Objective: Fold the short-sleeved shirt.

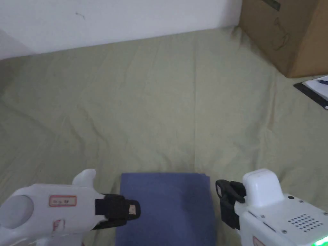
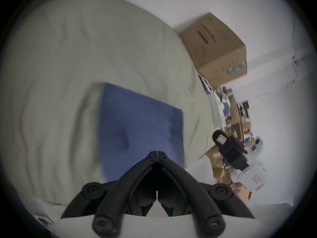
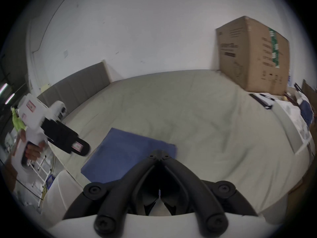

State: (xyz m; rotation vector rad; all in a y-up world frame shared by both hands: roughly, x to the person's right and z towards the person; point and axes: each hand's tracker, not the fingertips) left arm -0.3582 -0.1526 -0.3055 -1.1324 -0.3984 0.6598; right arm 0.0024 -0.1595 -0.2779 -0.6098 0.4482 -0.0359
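Observation:
The blue shirt [image 1: 169,208] lies folded into a neat rectangle on the pale green sheet [image 1: 153,105], at the near edge. My left gripper [image 1: 136,209] hovers over the shirt's left edge, jaws shut with nothing between them. My right gripper [image 1: 221,192] hangs just off the shirt's right edge, also shut and empty. The left gripper view has the folded shirt [image 2: 140,128] ahead of its shut jaw tips [image 2: 157,153]. In the right gripper view the shirt [image 3: 123,154] lies left of the closed tips [image 3: 160,153], with the left gripper [image 3: 82,147] beyond it in a hand.
A large cardboard box [image 1: 288,32] stands at the far right corner against the white wall [image 1: 112,22]. A dark clipboard with papers [image 1: 315,91] lies at the right edge. The sheet stretches wide and wrinkled beyond the shirt.

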